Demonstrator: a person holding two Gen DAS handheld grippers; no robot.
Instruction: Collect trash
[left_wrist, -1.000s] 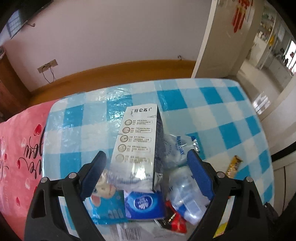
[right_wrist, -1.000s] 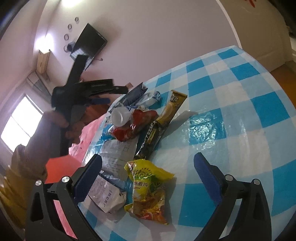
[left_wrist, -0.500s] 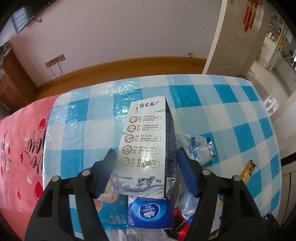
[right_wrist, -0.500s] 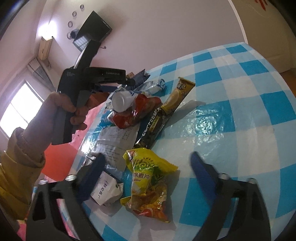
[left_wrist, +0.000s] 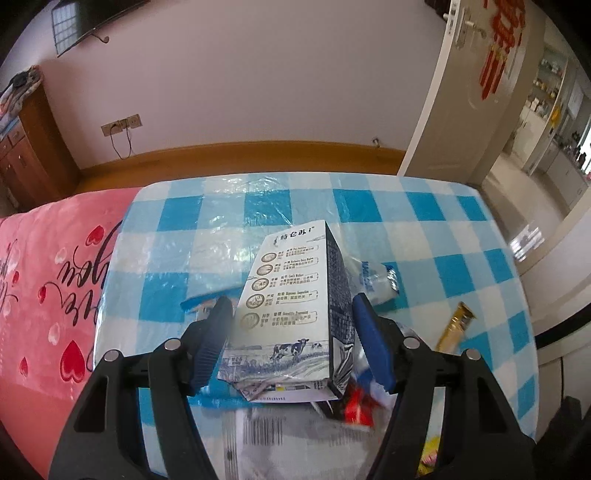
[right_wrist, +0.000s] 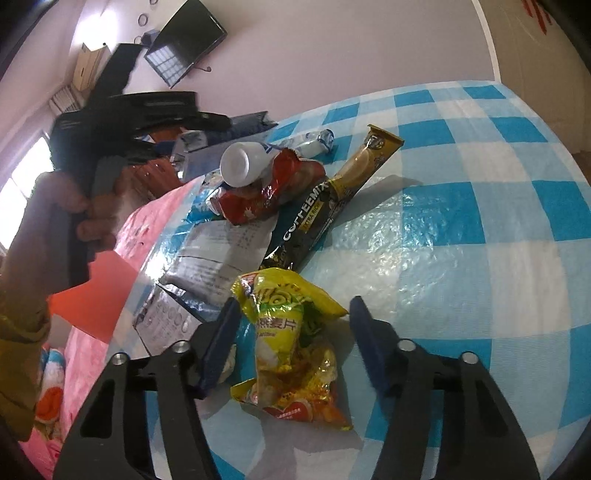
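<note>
Both grippers have closed in since a second ago, and the milk carton (left_wrist: 295, 314) now hangs lifted off the pile.

Left gripper (left_wrist: 291, 343) pinches the carton, both blue pads pressed on its sides, above the litter on the checked tablecloth (left_wrist: 424, 206). Right gripper (right_wrist: 291, 343) has just been narrowing around the yellow snack bag (right_wrist: 291, 339) lying on the cloth, with a gap showing at the right pad. Beyond sit the coffee-mix sachet (right_wrist: 332, 199), red wrapper (right_wrist: 273, 192) and white bottle (right_wrist: 243, 162).
</note>
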